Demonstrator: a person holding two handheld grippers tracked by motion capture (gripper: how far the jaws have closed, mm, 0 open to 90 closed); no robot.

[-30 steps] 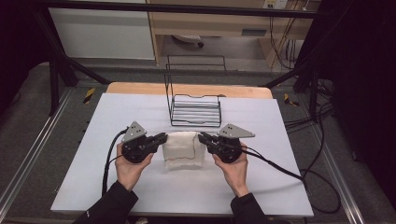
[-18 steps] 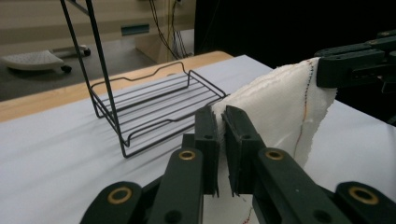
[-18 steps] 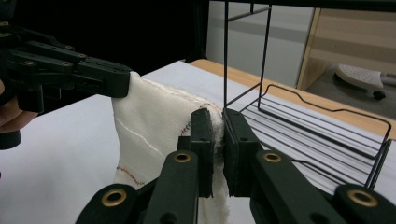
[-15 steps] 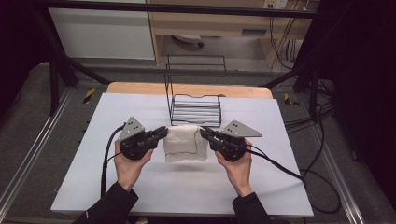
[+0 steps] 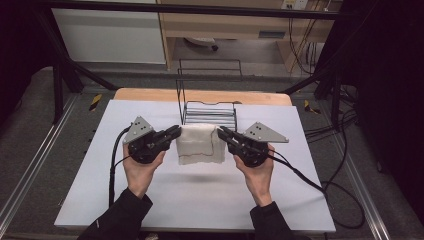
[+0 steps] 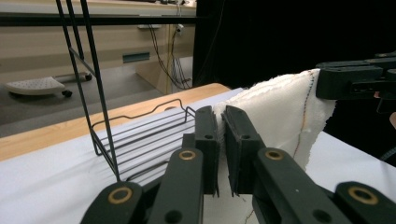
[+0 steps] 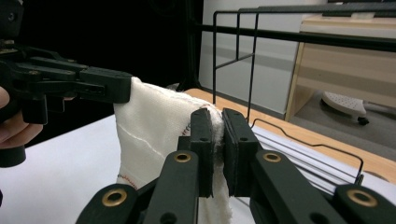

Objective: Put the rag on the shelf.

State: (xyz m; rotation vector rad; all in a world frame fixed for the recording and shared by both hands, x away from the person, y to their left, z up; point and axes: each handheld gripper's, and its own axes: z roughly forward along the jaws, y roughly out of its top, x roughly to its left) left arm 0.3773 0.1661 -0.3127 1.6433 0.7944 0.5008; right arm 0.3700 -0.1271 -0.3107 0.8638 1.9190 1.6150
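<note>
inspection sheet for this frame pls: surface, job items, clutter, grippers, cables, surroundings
Surface: white table top, wooden strip at far edge.
Job's things: white cloth hanging off the table between both grippers; black wire rack behind it.
Clutter: nothing seen.
Grippers: left gripper and right gripper each shut on a top corner of the cloth.
Cables: one black cable per gripper, trailing over the table.
Surroundings: dark metal frame, wooden desk, grey floor.

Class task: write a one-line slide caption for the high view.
Left gripper and right gripper each pinch a top corner of a white cloth, holding it above the table before a wire rack.
</note>
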